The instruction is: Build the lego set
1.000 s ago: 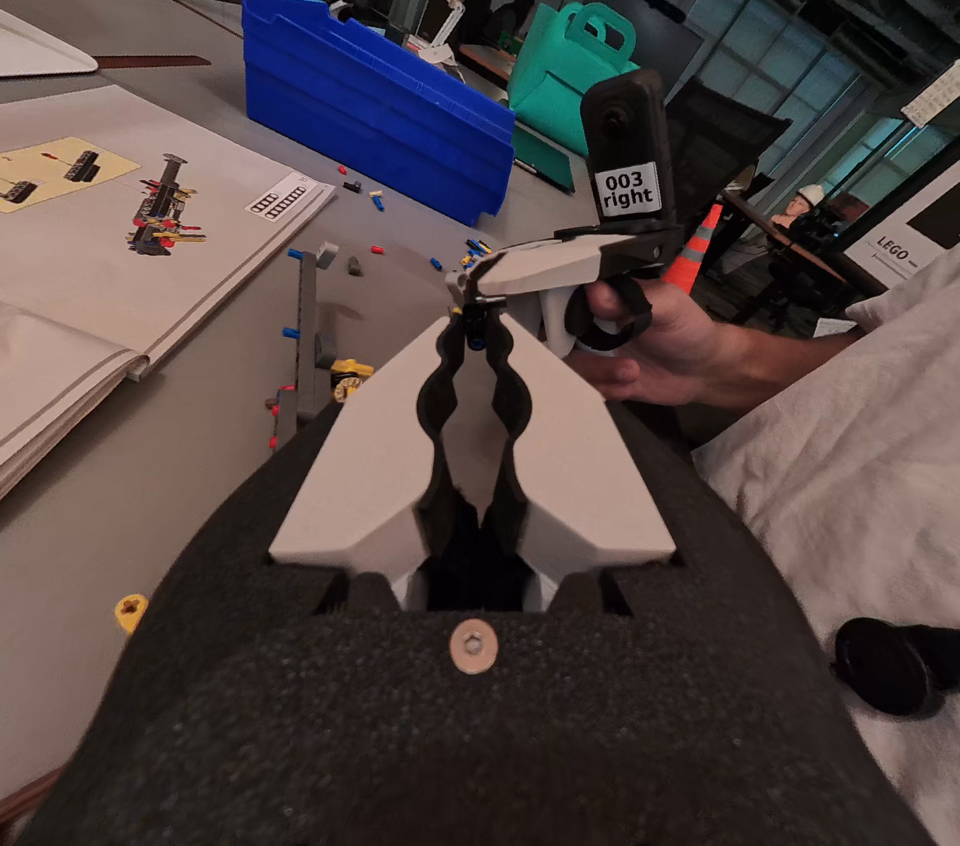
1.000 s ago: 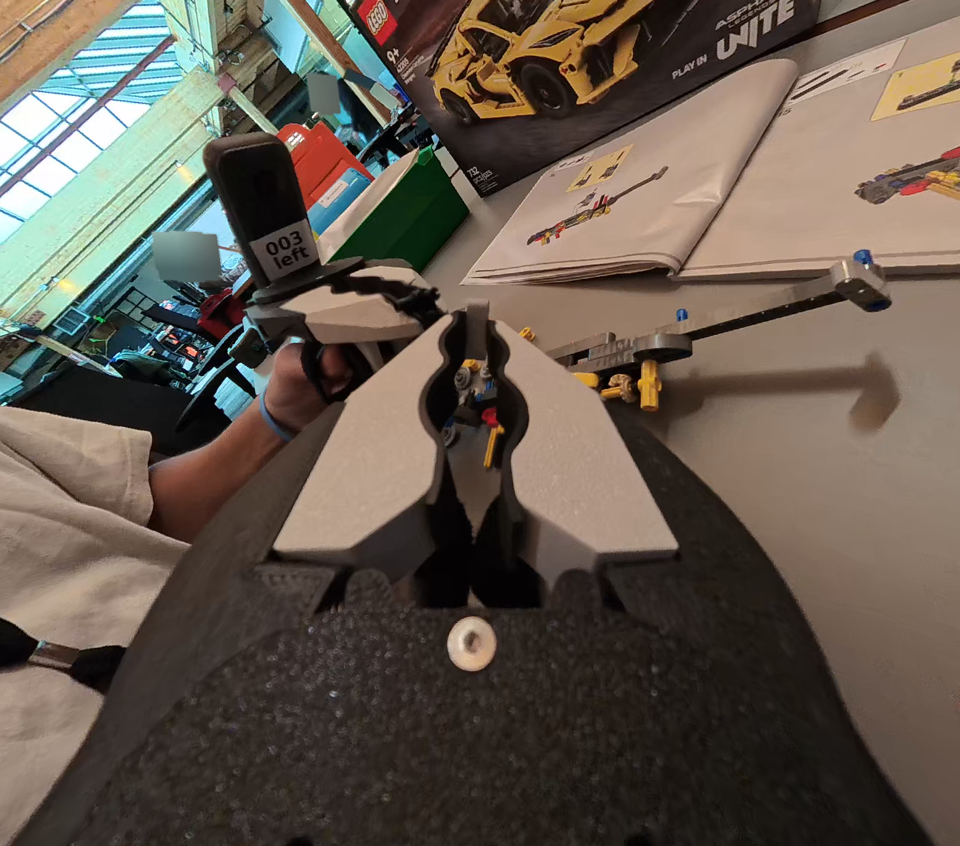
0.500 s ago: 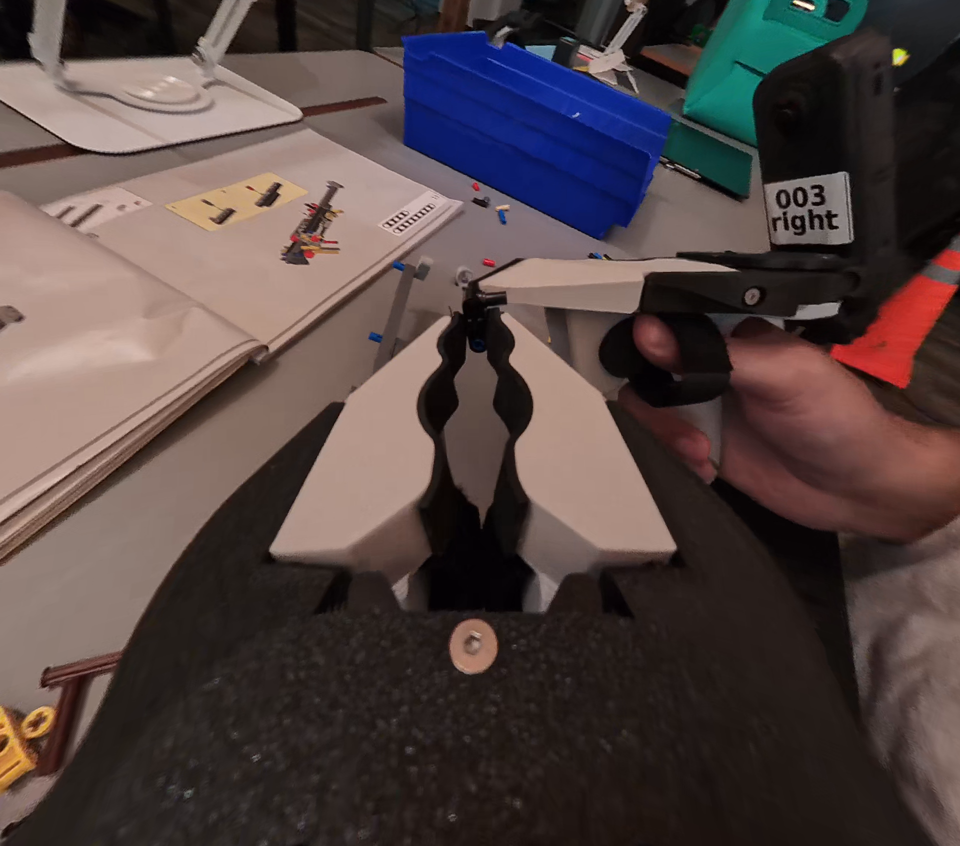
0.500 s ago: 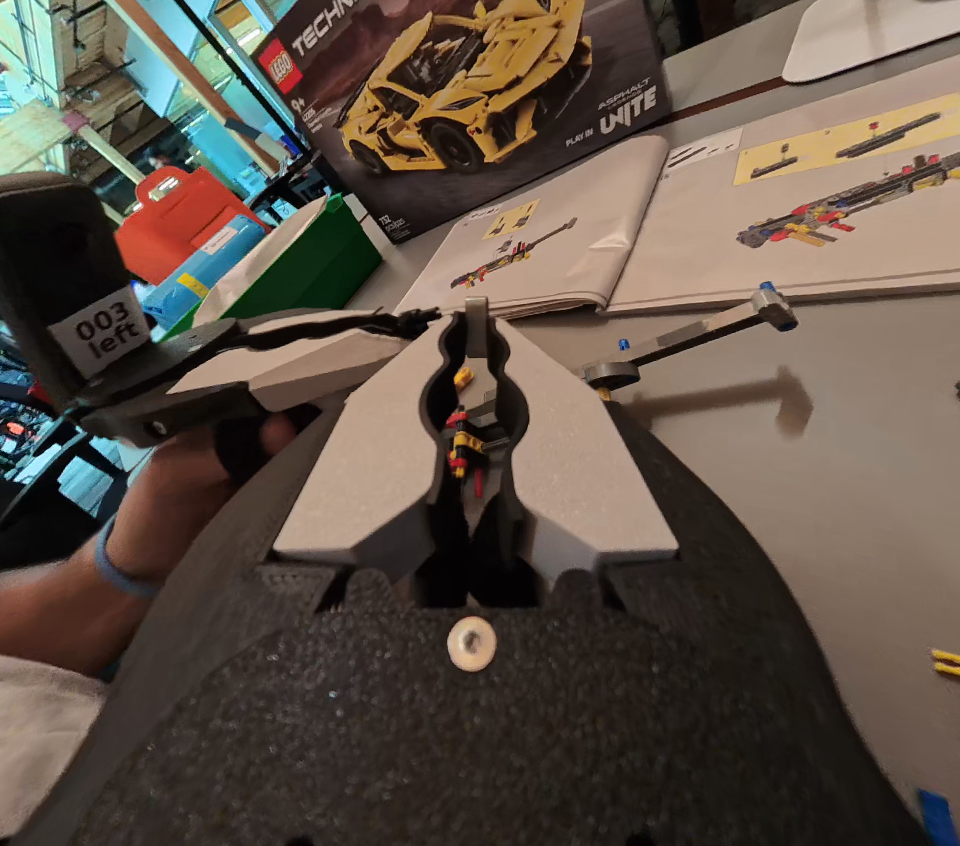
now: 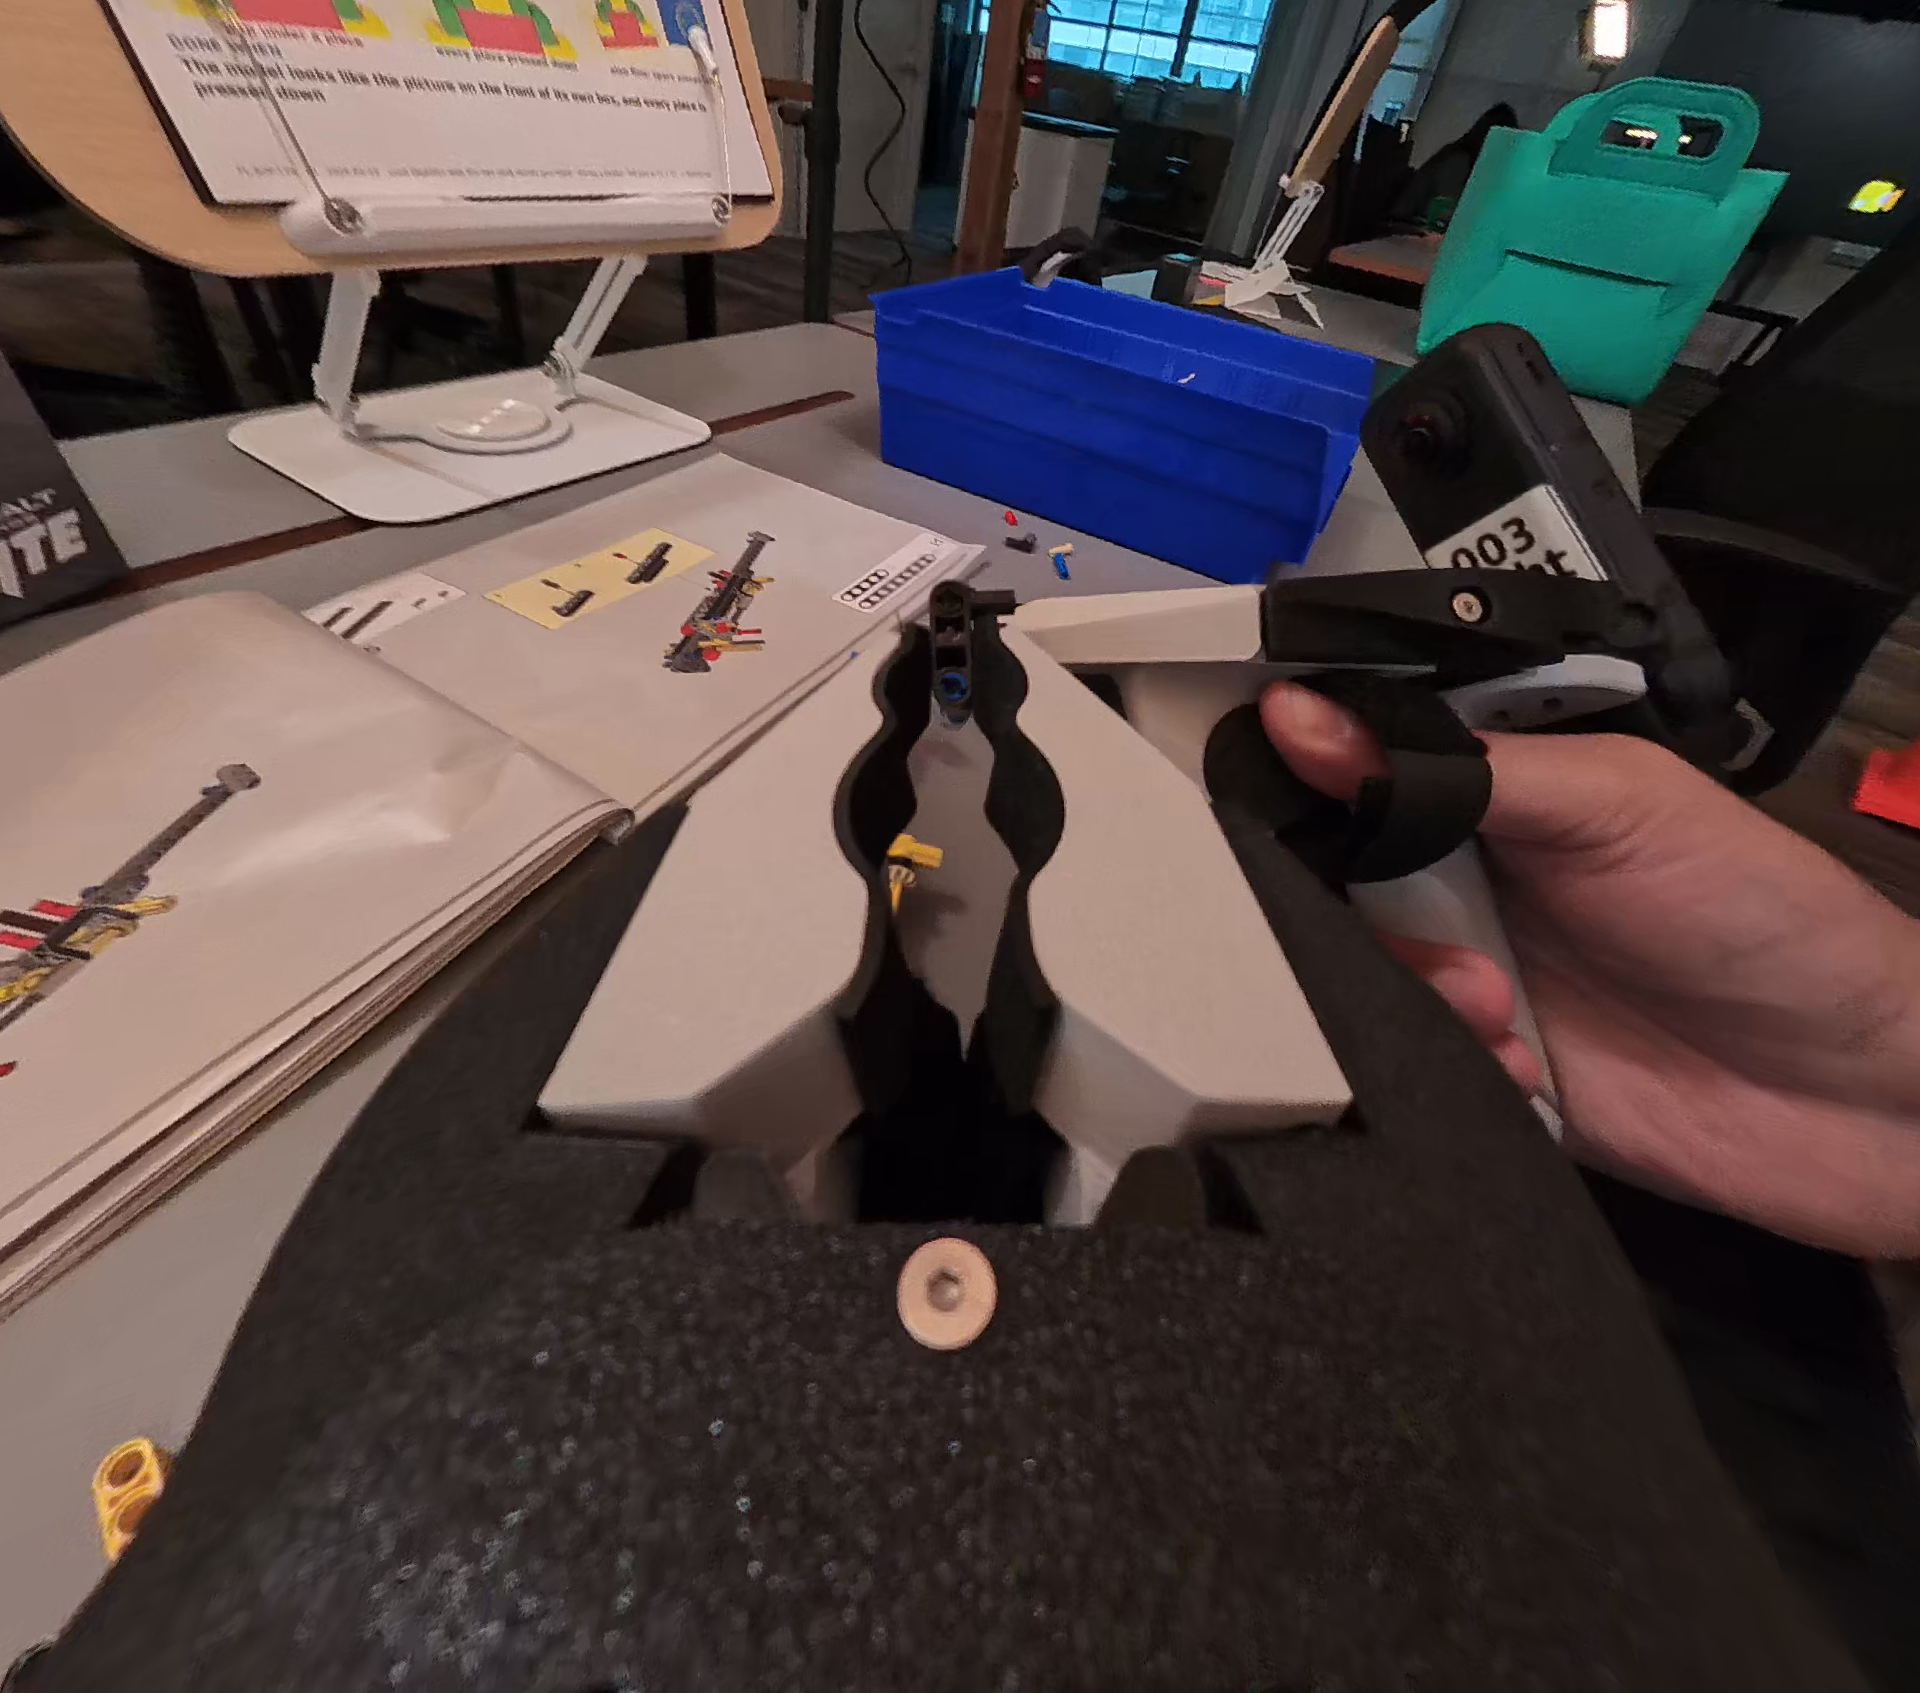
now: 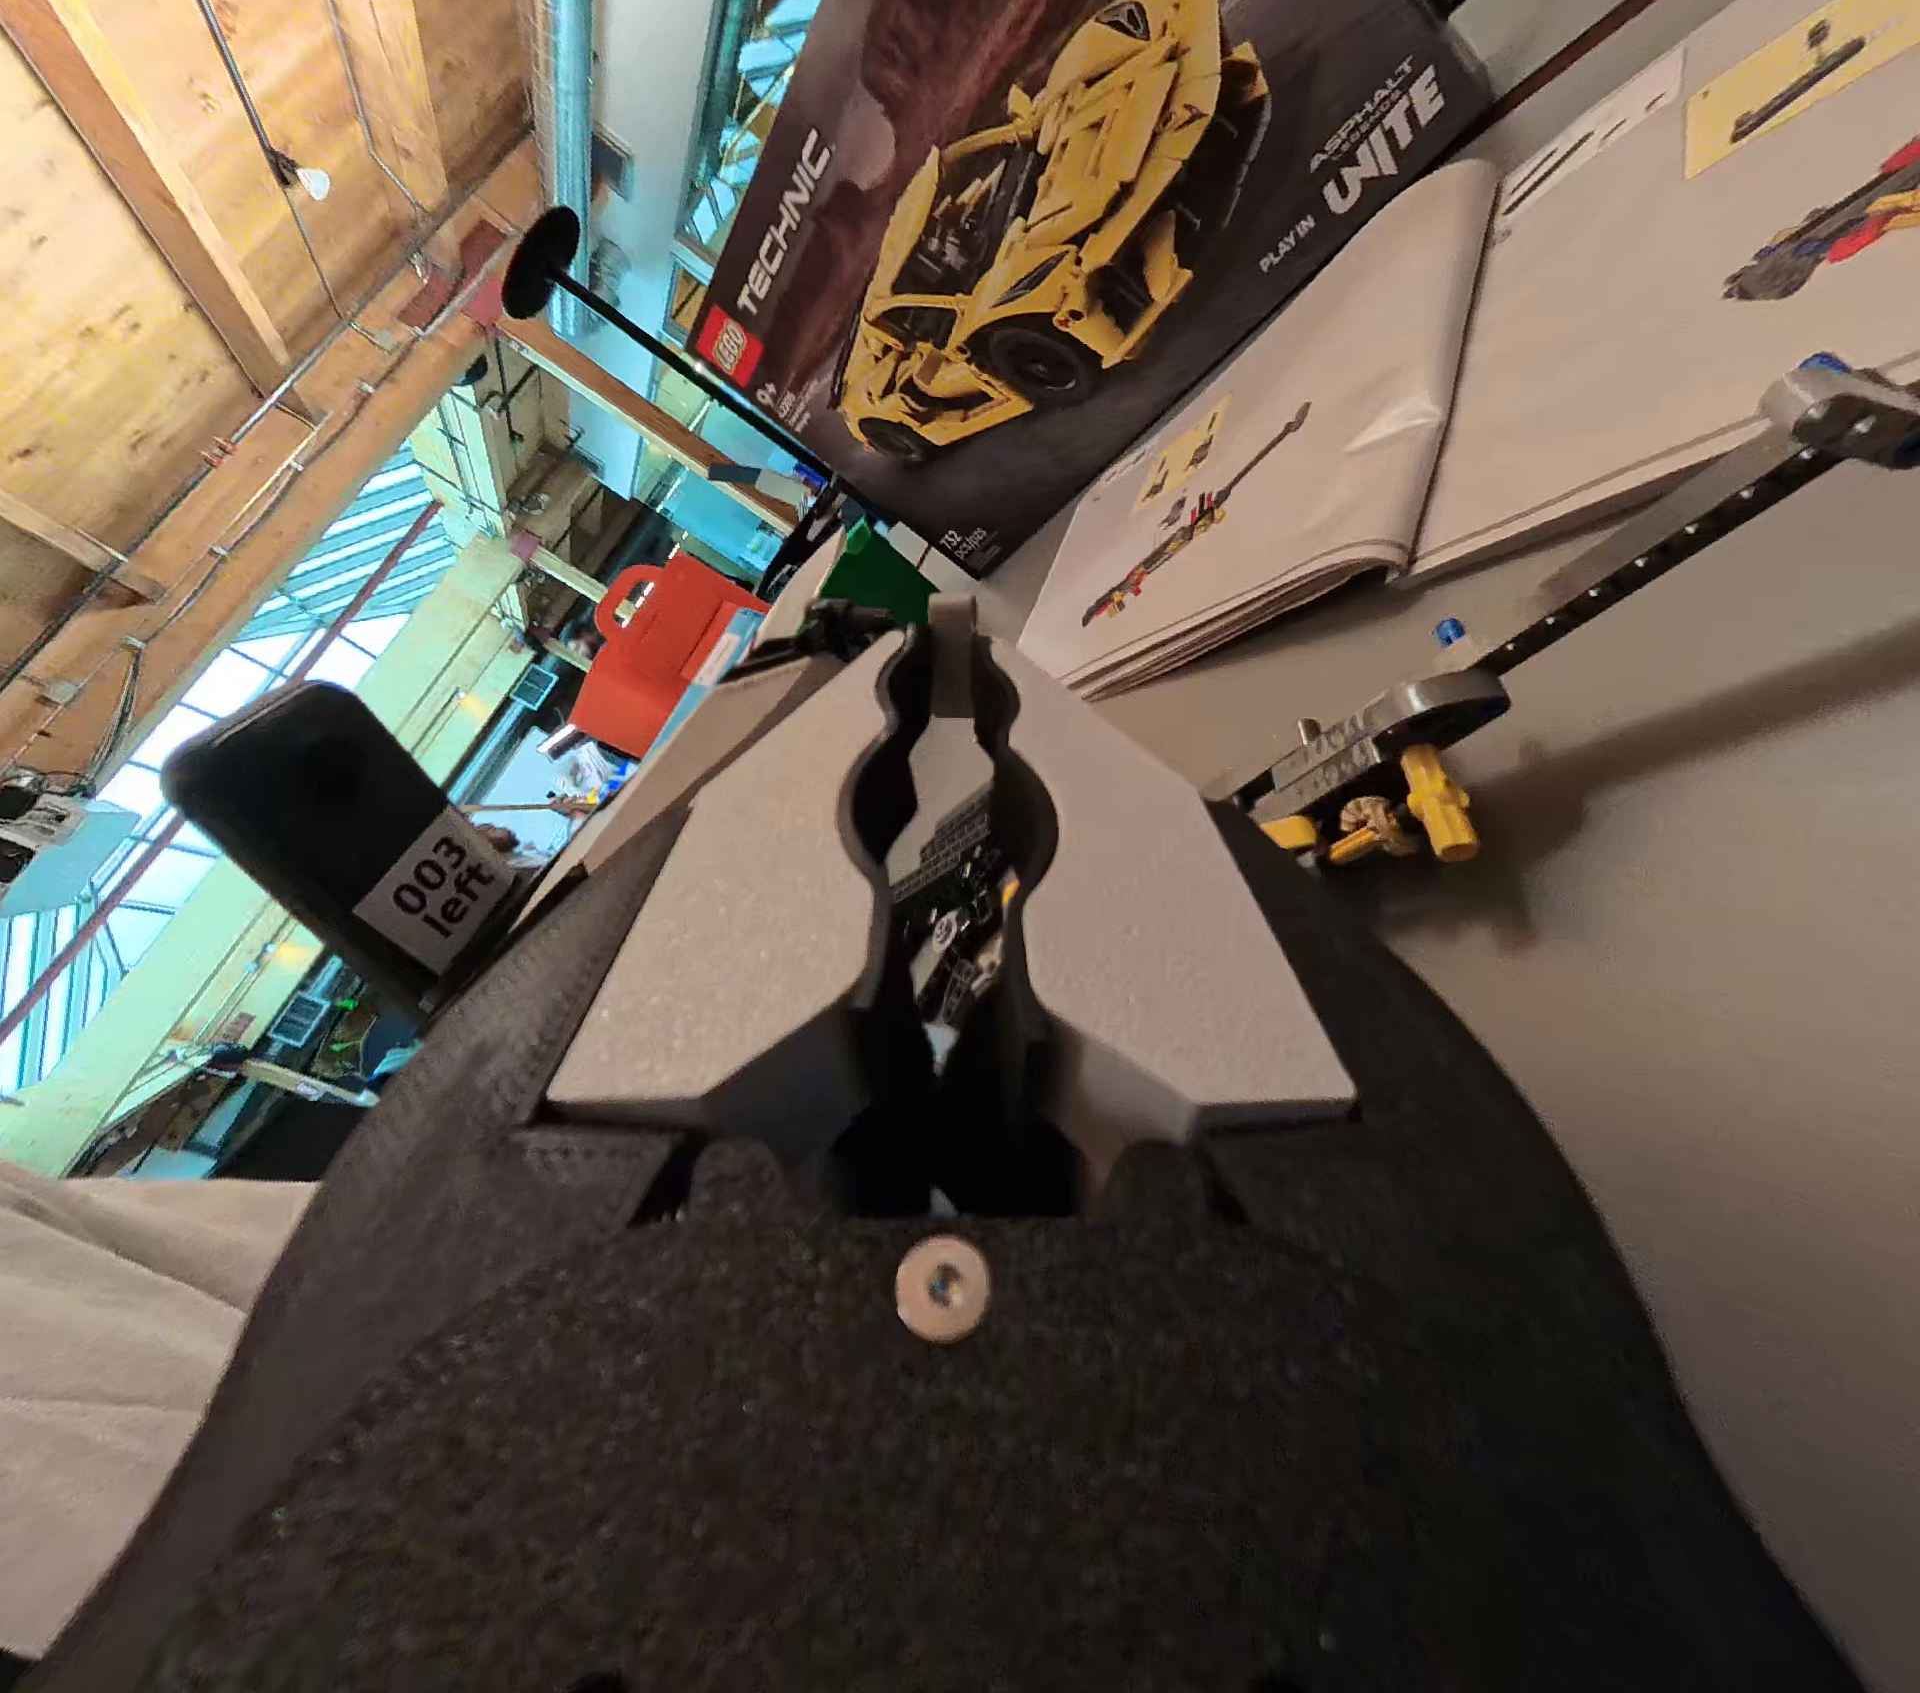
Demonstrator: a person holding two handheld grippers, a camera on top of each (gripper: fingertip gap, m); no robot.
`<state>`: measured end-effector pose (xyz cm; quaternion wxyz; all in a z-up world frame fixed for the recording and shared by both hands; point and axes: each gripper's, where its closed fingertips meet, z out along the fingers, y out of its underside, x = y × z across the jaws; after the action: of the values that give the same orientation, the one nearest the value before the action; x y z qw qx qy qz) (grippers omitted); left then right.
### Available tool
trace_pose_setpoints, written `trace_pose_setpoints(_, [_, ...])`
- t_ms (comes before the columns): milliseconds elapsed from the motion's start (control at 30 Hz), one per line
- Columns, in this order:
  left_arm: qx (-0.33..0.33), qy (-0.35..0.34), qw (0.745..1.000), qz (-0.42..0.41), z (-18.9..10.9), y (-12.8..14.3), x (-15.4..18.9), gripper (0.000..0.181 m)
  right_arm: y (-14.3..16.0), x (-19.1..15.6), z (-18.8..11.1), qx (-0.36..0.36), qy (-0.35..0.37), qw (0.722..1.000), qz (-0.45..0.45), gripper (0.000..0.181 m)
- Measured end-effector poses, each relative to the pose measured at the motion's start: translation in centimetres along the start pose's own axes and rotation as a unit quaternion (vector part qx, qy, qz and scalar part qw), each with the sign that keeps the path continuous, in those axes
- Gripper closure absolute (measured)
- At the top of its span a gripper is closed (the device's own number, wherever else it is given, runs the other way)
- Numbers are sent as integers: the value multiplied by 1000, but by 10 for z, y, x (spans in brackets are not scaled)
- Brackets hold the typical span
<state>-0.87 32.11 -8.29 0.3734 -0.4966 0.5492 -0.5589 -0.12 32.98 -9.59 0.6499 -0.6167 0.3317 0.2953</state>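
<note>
Pinching a small black Technic connector (image 5: 951, 641) at its tips, the left gripper (image 5: 951, 677) holds something light, rigid and easily twisted; the right gripper (image 6: 951, 656) clamps narrowly on a grey piece (image 6: 951, 656).

Right tongs (image 6: 951, 656) now rolled sideways, lower.

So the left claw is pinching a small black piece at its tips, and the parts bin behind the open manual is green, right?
Not quite: the parts bin is blue, as the left wrist view shows. The rest holds: the left claw pinches a small black piece at its tips, and the bin sits behind the open manual.
</note>
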Motion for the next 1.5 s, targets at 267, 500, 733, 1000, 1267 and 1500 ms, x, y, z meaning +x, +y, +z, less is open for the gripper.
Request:
trace_pose_setpoints(267, [51, -7, 998, -45, -1, -14, -1, 175, -12, -12, -1, 54, 13, 993, -100, 175])
trace_pose_setpoints(500, [57, 11, 994, -91, 4, -15, 2, 175, -16, -12, -6, 67, 53, 972, -219, 175])
trace_pose_setpoints(733, [60, 39, 988, -134, 7, -14, 2, 175, -17, -9, -8, 59, 58, 981, -174, 174])
trace_pose_setpoints(1000, [46, 87, 974, -202, 7, -8, 2, 175, -19, -7, -8, 8, 119, 923, -367, 175])
trace_pose_setpoints(1267, [11, 119, 973, -197, 8, 0, 3, 175, -16, -1, -9, -25, 116, 905, -409, 175])
trace_pose_setpoints(1500, [-13, 130, 974, -184, 8, 7, 4, 175, -8, 5, -10, -69, 100, 921, -369, 175])
